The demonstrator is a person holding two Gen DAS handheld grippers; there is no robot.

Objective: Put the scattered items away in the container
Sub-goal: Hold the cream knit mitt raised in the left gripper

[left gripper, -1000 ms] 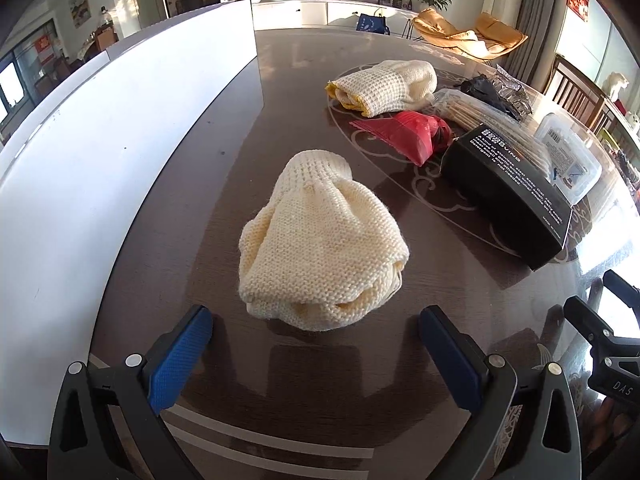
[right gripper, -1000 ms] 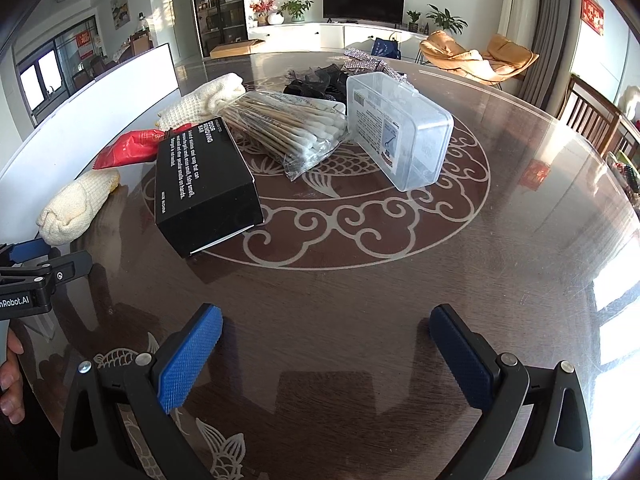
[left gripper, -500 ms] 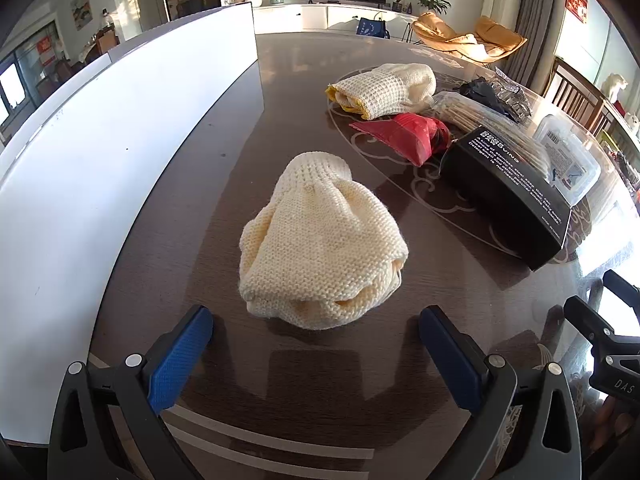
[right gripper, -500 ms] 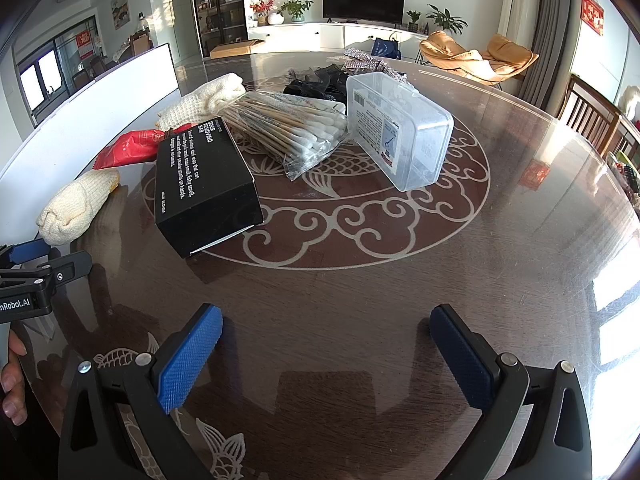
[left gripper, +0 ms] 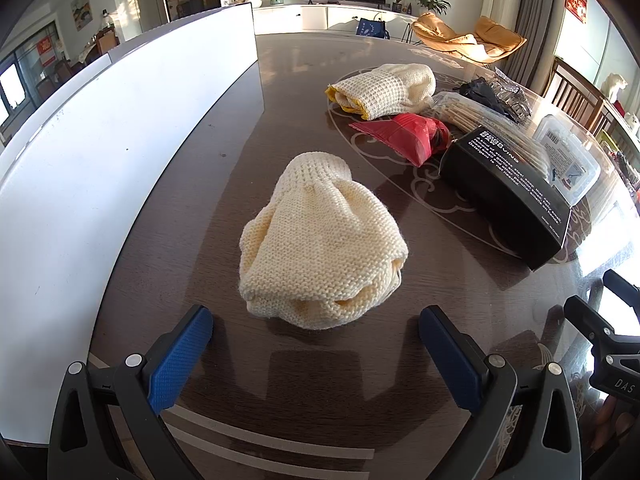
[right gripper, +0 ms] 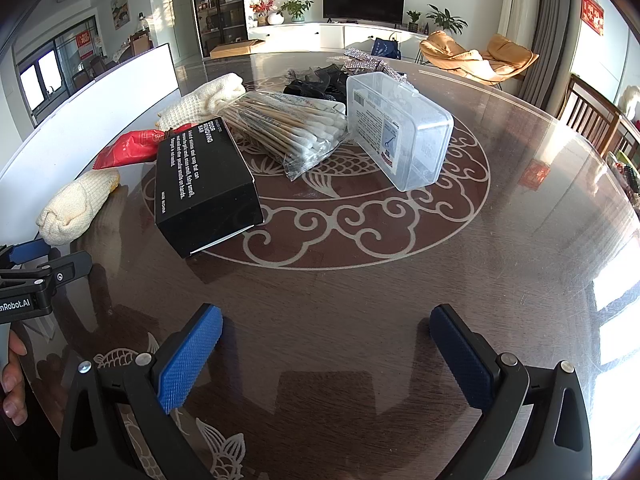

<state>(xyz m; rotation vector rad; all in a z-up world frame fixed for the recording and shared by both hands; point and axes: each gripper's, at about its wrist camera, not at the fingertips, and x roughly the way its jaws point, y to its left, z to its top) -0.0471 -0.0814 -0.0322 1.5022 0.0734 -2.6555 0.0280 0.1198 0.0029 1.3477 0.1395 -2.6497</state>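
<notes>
Nearby, black box (right gripper: 206, 188) (beside cotton swabs (right gripper: 288, 132)).

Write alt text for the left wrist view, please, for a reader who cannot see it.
The open left gripper hovers before a cream knitted cloth bundle on a dark glossy round table. Behind it lie a second cream knitted cloth, a red plastic bag and a black cardboard box; a white-walled container runs along the left.

television (right gripper: 363, 1), orange lounge chairs (right gripper: 476, 56), potted plants (right gripper: 295, 7)
</notes>
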